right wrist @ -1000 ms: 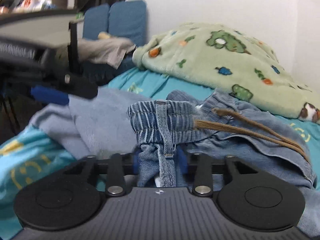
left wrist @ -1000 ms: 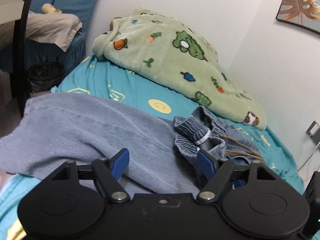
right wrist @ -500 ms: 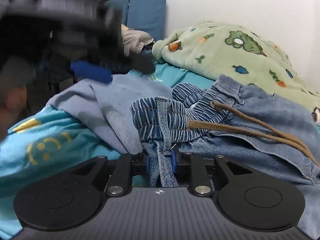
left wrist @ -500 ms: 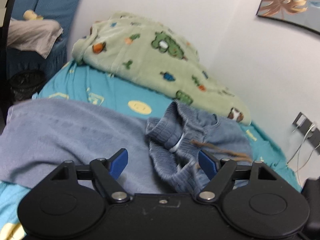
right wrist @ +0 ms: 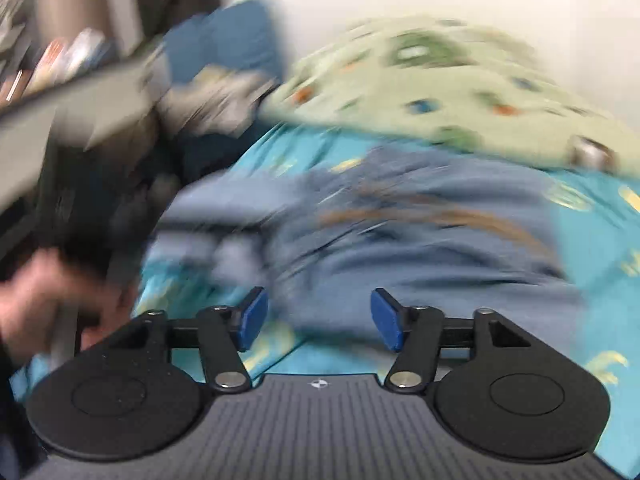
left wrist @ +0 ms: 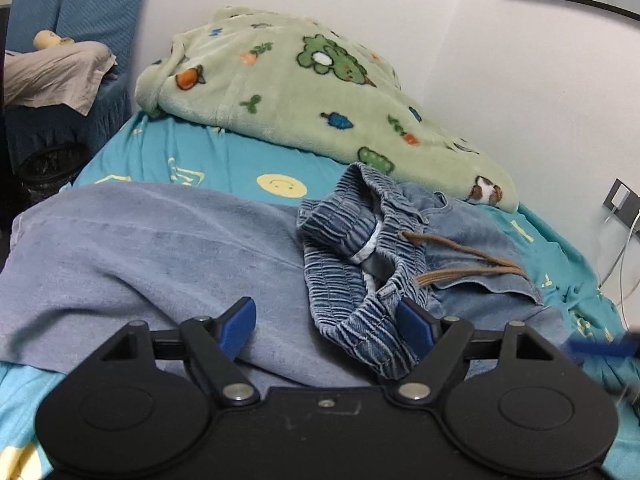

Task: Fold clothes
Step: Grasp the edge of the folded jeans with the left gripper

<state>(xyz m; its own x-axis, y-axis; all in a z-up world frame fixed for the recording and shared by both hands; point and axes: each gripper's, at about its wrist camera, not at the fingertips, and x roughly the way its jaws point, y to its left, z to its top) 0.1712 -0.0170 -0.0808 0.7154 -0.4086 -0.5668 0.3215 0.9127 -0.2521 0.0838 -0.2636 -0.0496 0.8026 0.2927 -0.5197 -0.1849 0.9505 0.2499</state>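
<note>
Blue denim trousers (left wrist: 168,256) lie spread on the teal bed sheet (left wrist: 224,160). Their ribbed elastic waistband (left wrist: 352,264) is bunched up at the right, with a brown drawstring (left wrist: 460,264) trailing from it. My left gripper (left wrist: 328,326) is open just above the cloth, the waistband's lower edge between its blue pads. My right gripper (right wrist: 316,318) is open and empty, pulled back from the trousers (right wrist: 400,240); that view is heavily motion-blurred. A blue pad of the right gripper shows blurred at the left view's right edge (left wrist: 600,348).
A green fleece blanket (left wrist: 320,96) with cartoon prints is heaped against the white wall. A blue chair (left wrist: 80,12) with beige cloth stands at the far left, a dark bin (left wrist: 48,164) below it. A wall socket with cables (left wrist: 620,208) is at the right.
My right gripper has let go of the waistband, opened, and is pulling back fast. The waistband has dropped onto the trousers. My left gripper stays open and shifted slightly.
</note>
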